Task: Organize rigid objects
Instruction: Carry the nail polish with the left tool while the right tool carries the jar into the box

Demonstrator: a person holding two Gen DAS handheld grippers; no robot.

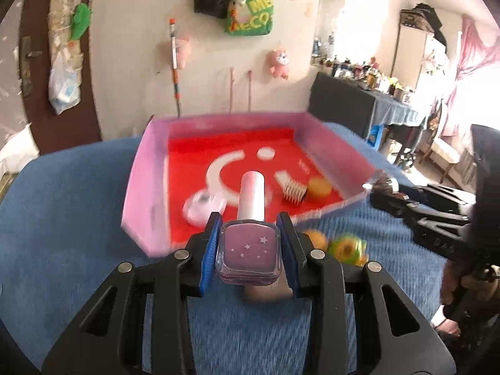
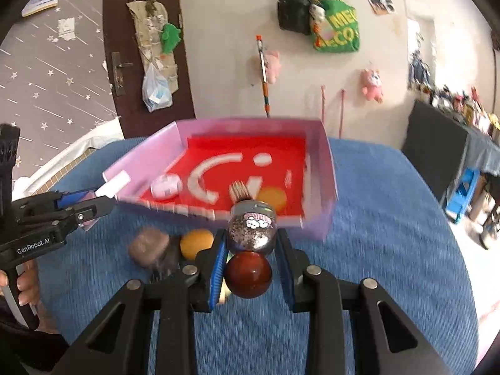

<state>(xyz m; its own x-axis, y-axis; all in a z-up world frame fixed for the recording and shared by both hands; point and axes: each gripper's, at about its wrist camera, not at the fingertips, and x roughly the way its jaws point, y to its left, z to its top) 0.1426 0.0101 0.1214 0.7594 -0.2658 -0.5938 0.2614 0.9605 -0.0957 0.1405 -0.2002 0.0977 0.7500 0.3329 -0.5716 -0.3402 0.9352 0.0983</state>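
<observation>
My left gripper (image 1: 250, 222) is shut on a purple nail polish bottle (image 1: 248, 251) with a white cap, held above the blue cloth just before a pink box (image 1: 137, 187) with a red floor. In the right wrist view my right gripper (image 2: 251, 234) is shut on a dark glittery bottle (image 2: 251, 225) with a round red-brown cap, near the pink box's (image 2: 328, 168) front wall. The left gripper (image 2: 93, 201) shows at the left there, the white cap sticking out. The right gripper (image 1: 387, 193) shows at the right edge of the left wrist view.
Inside the box lie a white round thing (image 1: 201, 207), a ridged comb-like piece (image 1: 293, 192) and a yellow ball (image 1: 319, 187). On the blue cloth (image 2: 390, 218) before the box lie an orange ball (image 2: 196, 243), a brown rounded object (image 2: 147, 245) and a green-yellow toy (image 1: 347, 247).
</observation>
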